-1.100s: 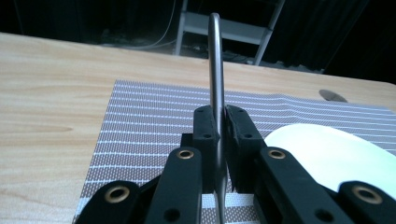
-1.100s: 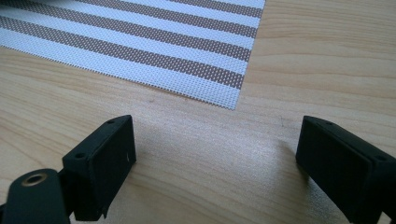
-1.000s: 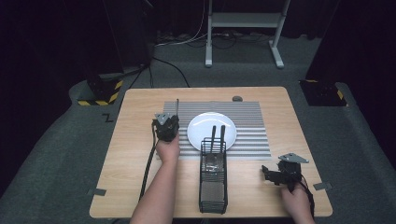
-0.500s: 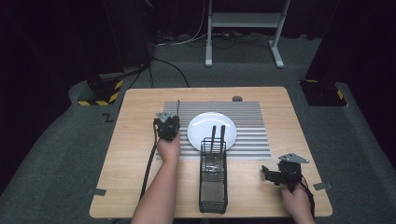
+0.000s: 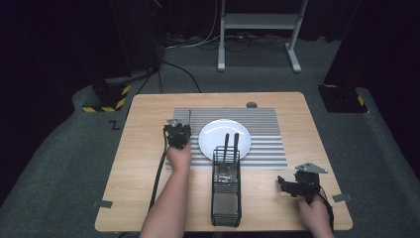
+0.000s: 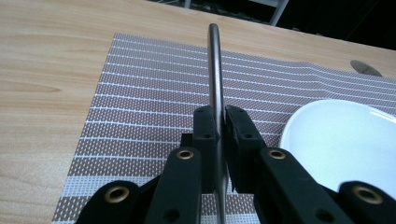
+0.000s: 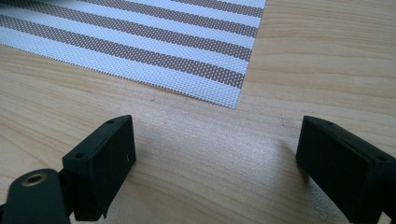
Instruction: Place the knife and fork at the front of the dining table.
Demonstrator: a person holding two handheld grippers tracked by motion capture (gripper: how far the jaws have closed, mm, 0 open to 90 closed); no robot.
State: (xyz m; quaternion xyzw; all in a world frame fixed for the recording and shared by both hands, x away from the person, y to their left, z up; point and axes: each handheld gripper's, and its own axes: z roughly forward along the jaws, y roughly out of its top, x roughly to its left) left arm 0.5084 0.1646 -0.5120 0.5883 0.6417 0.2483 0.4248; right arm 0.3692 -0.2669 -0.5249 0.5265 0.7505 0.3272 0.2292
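Hands first: the right gripper (image 5: 297, 187) rests wide open and empty on the table (image 5: 148, 148). Farther off, the left gripper (image 5: 177, 133) pinches a thin metal utensil (image 6: 215, 84) over the striped mat (image 6: 149, 93), beside the white plate (image 5: 224, 136). Lower it slowly, keep it straight, then let go.

Metal utensil (image 6: 215, 70) smooth, dull sheen; placemat (image 6: 154, 102) woven, rough; plate (image 6: 345, 140) glossy; table (image 7: 196, 154) matt wood.

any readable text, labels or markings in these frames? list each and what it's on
"Z": dark mark on the grey floor covering left of the table.
No other text, label or brand is readable on the plate, wire caddy, placemat or either tongs.
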